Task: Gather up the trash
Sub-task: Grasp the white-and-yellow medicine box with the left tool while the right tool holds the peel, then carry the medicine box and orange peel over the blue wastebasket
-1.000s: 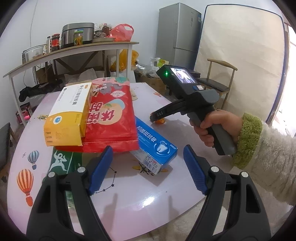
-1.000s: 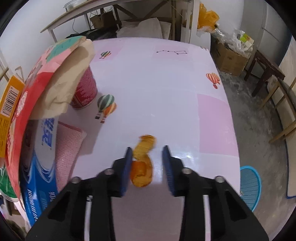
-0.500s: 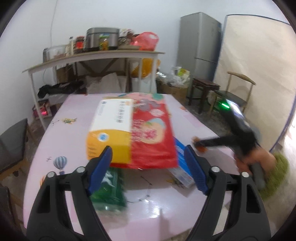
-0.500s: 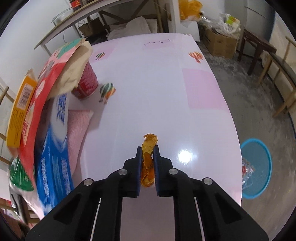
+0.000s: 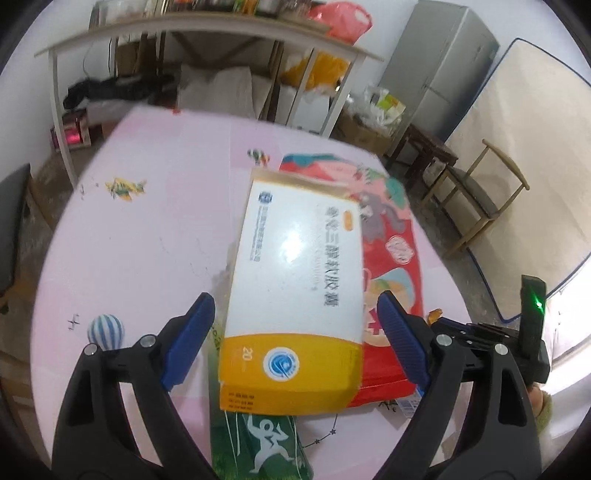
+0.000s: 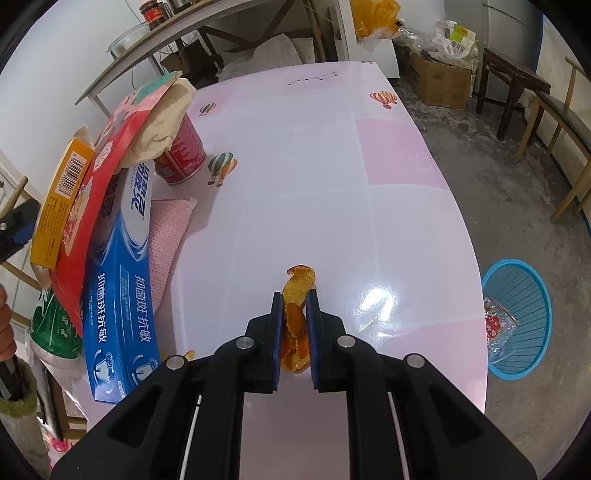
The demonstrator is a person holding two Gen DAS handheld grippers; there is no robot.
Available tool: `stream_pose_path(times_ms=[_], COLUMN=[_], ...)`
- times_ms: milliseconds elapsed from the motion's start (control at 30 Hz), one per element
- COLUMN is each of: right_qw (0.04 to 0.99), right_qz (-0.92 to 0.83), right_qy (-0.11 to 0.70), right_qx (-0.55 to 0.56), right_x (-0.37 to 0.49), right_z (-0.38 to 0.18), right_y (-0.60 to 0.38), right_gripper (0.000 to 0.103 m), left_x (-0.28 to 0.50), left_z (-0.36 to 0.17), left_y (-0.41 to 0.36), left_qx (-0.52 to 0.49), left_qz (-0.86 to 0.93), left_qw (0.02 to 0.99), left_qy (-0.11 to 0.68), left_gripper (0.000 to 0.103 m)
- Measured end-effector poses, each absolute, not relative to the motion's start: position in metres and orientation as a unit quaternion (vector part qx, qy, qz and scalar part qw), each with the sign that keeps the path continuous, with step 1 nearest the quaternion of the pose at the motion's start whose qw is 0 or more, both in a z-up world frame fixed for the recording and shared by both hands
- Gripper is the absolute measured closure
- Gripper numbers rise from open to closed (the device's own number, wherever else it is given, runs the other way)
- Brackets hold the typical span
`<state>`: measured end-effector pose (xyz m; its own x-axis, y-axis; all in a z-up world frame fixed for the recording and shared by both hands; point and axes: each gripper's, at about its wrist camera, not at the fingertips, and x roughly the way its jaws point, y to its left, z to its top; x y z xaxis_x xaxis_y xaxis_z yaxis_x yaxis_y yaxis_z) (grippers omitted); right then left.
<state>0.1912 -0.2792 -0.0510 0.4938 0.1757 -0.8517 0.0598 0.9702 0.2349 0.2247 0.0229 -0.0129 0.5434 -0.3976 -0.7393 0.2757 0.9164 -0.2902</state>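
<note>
My right gripper (image 6: 294,306) is shut on a strip of orange peel (image 6: 297,286) just above the pink table (image 6: 332,184). My left gripper (image 5: 293,325) hovers over a white and yellow box (image 5: 295,280) with its jaws still opening; the box lies between the blue pads, which do not touch it. That box rests on a red bag (image 5: 391,266), which lies on a green packet (image 5: 258,443) and a blue toothpaste box (image 6: 118,288). The right gripper's body (image 5: 491,343) shows at the right edge of the left wrist view.
A blue waste basket (image 6: 517,314) with a wrapper in it stands on the floor right of the table. A red cup (image 6: 179,155) and a pink cloth (image 6: 166,236) lie beside the pile. Chairs (image 5: 476,195), a shelf table (image 5: 207,26) and a fridge (image 5: 450,66) stand behind.
My right gripper closed on the orange peel. My left gripper swung left from beside the pile to above the white and yellow box, tilted down, and its jaws widened.
</note>
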Motion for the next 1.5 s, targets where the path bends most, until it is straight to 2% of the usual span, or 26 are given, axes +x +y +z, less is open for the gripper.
stream_pose_path(times_ms=[200, 367, 467, 667, 800, 1067, 1233, 1500], right_qw=[0.857, 0.849, 0.849, 0.850, 0.850, 0.845, 0.843, 0.850], right_qz=[0.032, 0.029, 0.031, 0.032, 0.024, 0.002, -0.032, -0.057], right_qy=[0.501, 0.514, 0.514, 0.515, 0.516, 0.529, 0.535, 0.522], right_qx=[0.116, 0.121, 0.121, 0.111, 0.107, 0.072, 0.035, 0.046], right_x=[0.191, 0.192, 0.191, 0.189, 0.190, 0.188, 0.184, 0.176], right_z=[-0.051, -0.049, -0.050, -0.049, -0.047, -0.047, -0.047, -0.047], right_y=[-0.279, -0.279, -0.279, -0.273, -0.268, -0.258, -0.252, -0.258], right_gripper=[0.089, 0.087, 0.085, 0.077, 0.064, 0.056, 0.056, 0.059], left_x=[0.223, 0.225, 0.226, 0.217, 0.217, 0.204, 0.189, 0.167], left_z=[-0.026, -0.027, -0.026, -0.017, -0.007, 0.012, 0.021, 0.024], left_y=[0.011, 0.007, 0.006, 0.010, 0.018, 0.041, 0.047, 0.035], left_qx=[-0.029, -0.017, -0.010, -0.006, -0.019, -0.040, -0.051, -0.036], left_qz=[-0.166, -0.158, -0.152, -0.150, -0.154, -0.154, -0.163, -0.198], left_qw=[0.878, 0.881, 0.886, 0.898, 0.904, 0.915, 0.920, 0.918], left_qy=[0.448, 0.445, 0.438, 0.414, 0.398, 0.371, 0.353, 0.341], left_gripper=[0.018, 0.031, 0.034, 0.035, 0.035, 0.035, 0.035, 0.035])
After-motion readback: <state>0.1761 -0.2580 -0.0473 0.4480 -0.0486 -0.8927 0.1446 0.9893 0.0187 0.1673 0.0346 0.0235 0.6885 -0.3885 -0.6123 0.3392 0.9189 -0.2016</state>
